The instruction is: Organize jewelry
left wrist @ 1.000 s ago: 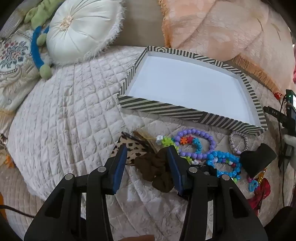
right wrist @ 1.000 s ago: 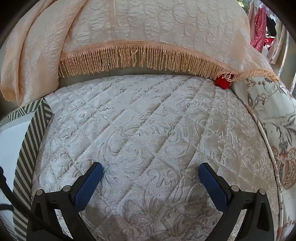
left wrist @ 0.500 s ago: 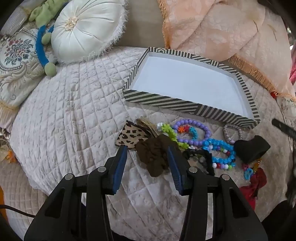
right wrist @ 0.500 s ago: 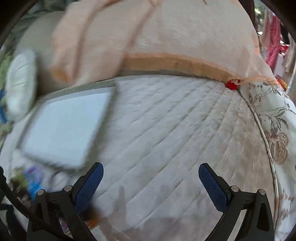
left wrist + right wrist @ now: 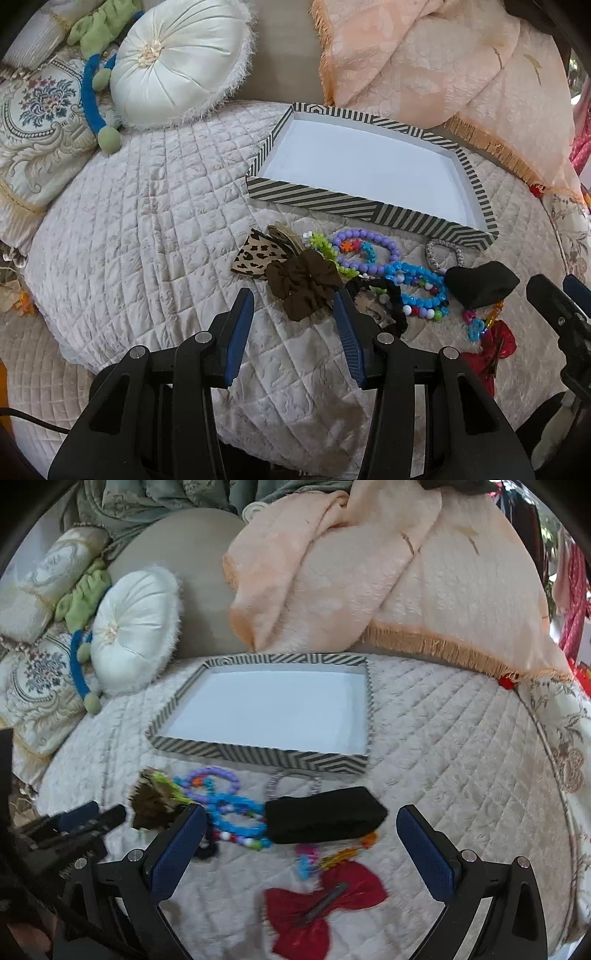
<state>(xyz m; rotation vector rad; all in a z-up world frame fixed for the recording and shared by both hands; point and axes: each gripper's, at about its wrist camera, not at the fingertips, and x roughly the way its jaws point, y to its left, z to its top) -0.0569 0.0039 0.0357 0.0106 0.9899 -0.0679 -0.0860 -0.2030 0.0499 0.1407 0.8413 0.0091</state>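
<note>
- The left gripper [image 5: 293,306] points steeply down at the bed, its jaws spread with nothing between them; the blue ribbed pads [image 5: 240,328] sit just short of the brown scrunchie [image 5: 303,280].
- The right gripper [image 5: 301,834] also tilts down over the pile, jaws spread wide and holding nothing; its black frame shows at the right edge of the left wrist view.
- The jewelry lies in a loose heap on the quilt [image 5: 147,221], just in front of the striped tray [image 5: 369,212], none of it inside.
- The tray is a shallow rectangle with black-and-cream striped walls and a plain white floor.
- In the heap: a leopard-print bow [image 5: 258,256], the gathered brown fabric scrunchie, a purple bead bracelet [image 5: 364,251], a bright blue bead bracelet [image 5: 421,280] touching it, a sparkly silver band [image 5: 439,251] beside the tray wall, and a thin black hair tie [image 5: 391,299].
- A black folded cloth piece [image 5: 325,814] lies between the right gripper's fingers in its view, resting on the beads' edge.
- A red satin bow [image 5: 321,904] with a metal clip lies nearest the right gripper, coloured plastic links [image 5: 332,853] just above it.
- Behind the tray: a round white pleated cushion [image 5: 177,62], an embroidered floral pillow [image 5: 37,122], a green and blue soft toy [image 5: 99,85], and a peach fringed blanket [image 5: 443,66].
</note>
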